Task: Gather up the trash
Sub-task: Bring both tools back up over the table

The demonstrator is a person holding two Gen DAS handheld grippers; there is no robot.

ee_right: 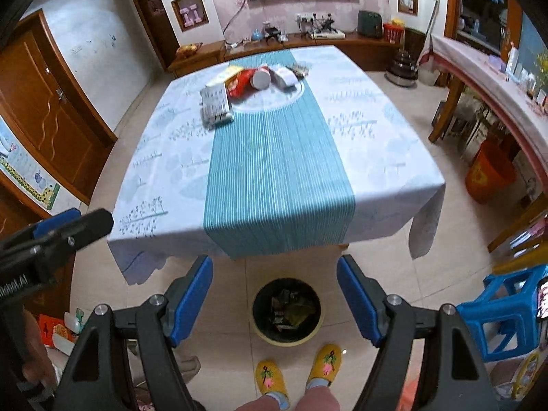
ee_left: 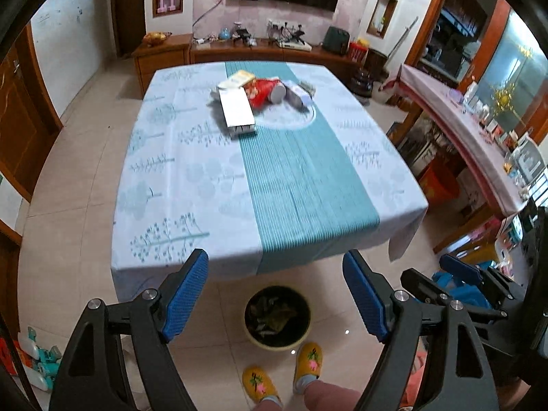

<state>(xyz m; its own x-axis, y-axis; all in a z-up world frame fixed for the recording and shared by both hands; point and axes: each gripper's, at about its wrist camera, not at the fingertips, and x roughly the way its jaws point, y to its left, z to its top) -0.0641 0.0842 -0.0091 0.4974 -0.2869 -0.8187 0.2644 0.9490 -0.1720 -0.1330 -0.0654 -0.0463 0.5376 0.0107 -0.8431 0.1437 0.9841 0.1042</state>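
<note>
A heap of trash lies at the far middle of the cloth-covered table [ee_left: 191, 185] [ee_right: 376, 157]: a white flat box [ee_left: 237, 107] [ee_right: 215, 104], a red tube with a grey end [ee_left: 270, 93] [ee_right: 253, 80], a yellow-white packet [ee_left: 238, 78] and pale wrappers [ee_right: 286, 76]. A dark waste bin [ee_left: 278, 318] [ee_right: 287, 311] with scraps inside stands on the floor below the near table edge. My left gripper [ee_left: 275, 294] is open and empty, high above the bin. My right gripper [ee_right: 274, 296] is open and empty too, hanging beside it.
The person's feet in yellow slippers [ee_left: 284, 370] [ee_right: 301, 370] stand just behind the bin. A blue plastic stool [ee_right: 507, 311] is at the right, an orange bucket [ee_right: 489, 171] further back. A long side table [ee_left: 479, 126] full of items lines the right wall.
</note>
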